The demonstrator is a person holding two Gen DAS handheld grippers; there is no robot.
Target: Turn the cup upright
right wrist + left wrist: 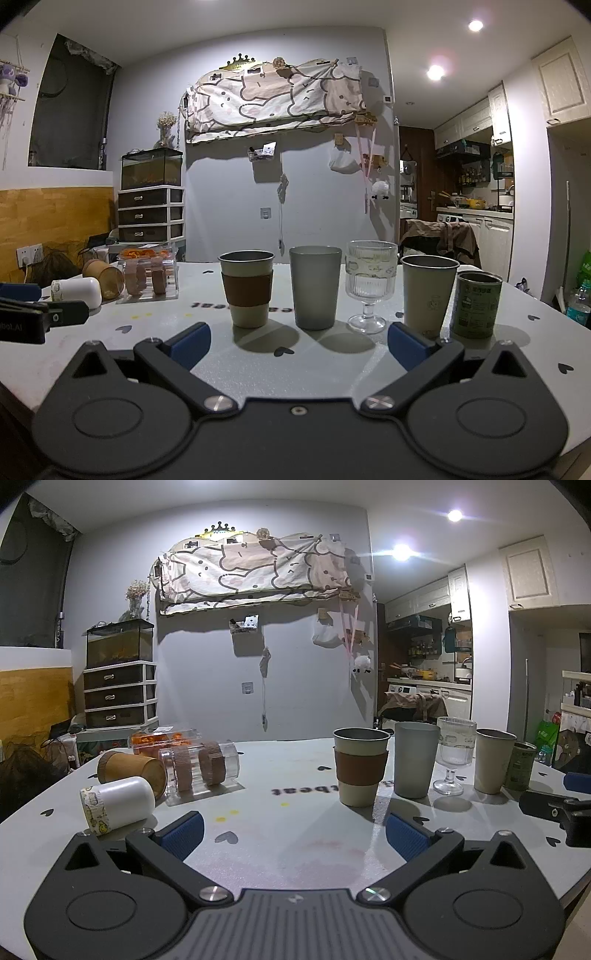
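Three cups lie on their sides at the table's left: a white cup [118, 806] with a patterned band, a brown cup [131, 770] behind it, and a clear cup [201, 770] with brown ribbed sleeves. They also show in the right wrist view: white cup [79, 291], brown cup [103, 278], clear cup [149, 280]. Several cups stand upright in a row: a sleeved cup [360, 766], a grey tumbler [415, 758], a stemmed glass [452, 755], a beige cup [493, 760] and a green can [521, 766]. My left gripper [293, 834] is open and empty. My right gripper [299, 347] is open and empty before the row.
A clear box [162, 738] of orange items sits behind the lying cups. The white table [280, 849] ends close on the left and right. A drawer unit [118, 694] with a tank stands beyond. The right gripper's body [554, 808] lies at the right edge.
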